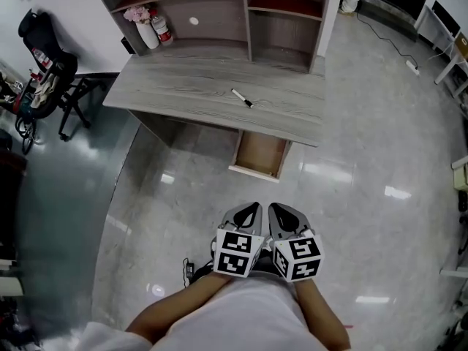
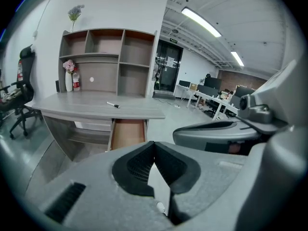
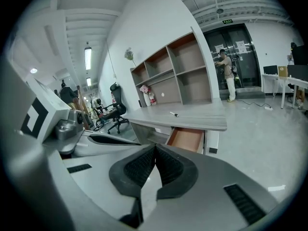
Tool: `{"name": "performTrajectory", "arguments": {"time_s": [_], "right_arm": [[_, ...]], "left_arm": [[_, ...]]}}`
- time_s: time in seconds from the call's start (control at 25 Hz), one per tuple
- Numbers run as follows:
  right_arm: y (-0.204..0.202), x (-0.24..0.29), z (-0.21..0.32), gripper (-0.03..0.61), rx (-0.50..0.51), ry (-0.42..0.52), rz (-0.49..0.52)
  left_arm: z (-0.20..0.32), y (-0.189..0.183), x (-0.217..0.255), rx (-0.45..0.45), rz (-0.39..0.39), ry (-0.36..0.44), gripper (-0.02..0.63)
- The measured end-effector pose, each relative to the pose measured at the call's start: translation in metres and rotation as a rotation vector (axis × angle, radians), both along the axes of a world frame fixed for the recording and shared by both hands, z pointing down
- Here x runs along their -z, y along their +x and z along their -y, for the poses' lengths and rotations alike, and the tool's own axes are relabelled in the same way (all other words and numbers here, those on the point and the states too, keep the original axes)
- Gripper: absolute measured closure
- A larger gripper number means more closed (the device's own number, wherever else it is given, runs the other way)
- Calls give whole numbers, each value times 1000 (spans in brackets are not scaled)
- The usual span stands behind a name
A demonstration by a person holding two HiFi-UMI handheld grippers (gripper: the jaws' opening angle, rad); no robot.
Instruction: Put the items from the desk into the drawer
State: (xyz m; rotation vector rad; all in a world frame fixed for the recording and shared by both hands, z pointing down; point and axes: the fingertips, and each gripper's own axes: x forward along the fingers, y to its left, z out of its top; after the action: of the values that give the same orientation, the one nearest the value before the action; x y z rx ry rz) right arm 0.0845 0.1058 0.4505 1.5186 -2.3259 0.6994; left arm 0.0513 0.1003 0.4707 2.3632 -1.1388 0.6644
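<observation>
A white marker with a black cap (image 1: 241, 98) (image 2: 113, 105) (image 3: 173, 114) lies alone on the grey wooden desk (image 1: 183, 93) (image 2: 86, 110) (image 3: 192, 121). Under the desk's right part a wooden drawer (image 1: 259, 153) (image 2: 127, 133) (image 3: 186, 139) stands pulled out, and I see nothing in it. Both grippers hang side by side close to the person's body, well short of the desk. My left gripper (image 1: 250, 210) (image 2: 153, 146) is shut with nothing in it. My right gripper (image 1: 277, 209) (image 3: 155, 149) is shut and empty too.
A shelf unit (image 1: 219, 6) stands at the desk's back, with a white vase of pink flowers (image 1: 142, 26) and a red-and-white canister (image 1: 161, 29). A black office chair (image 1: 45, 72) is to the left. More desks (image 2: 216, 100) stand off to the right, and a person (image 3: 226, 76) stands by the door.
</observation>
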Motion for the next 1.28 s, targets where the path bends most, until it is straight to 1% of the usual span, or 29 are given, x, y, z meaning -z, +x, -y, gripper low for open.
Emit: {"name": "performTrajectory", "arguments": {"time_s": [0.12, 0.28, 0.44, 0.6, 0.76, 1.0, 1.28], "right_arm": [[12, -1, 11, 577, 26, 4, 11], [17, -2, 23, 577, 49, 1, 30], [13, -3, 33, 577, 69, -5, 36], [5, -6, 43, 577, 80, -14, 25], [3, -9, 63, 577, 60, -23, 5], [-10, -11, 111, 577, 17, -30, -19], [-35, -20, 180, 577, 4, -47, -58]], "left_arm": [[8, 10, 0, 19, 21, 7, 611], [18, 12, 0, 55, 37, 9, 611], [27, 8, 3, 75, 40, 15, 611], [41, 3, -1, 85, 26, 5, 611], [63, 4, -5, 55, 7, -5, 611], [115, -4, -6, -3, -14, -8, 609], [186, -30, -9, -17, -30, -15, 611]]}}
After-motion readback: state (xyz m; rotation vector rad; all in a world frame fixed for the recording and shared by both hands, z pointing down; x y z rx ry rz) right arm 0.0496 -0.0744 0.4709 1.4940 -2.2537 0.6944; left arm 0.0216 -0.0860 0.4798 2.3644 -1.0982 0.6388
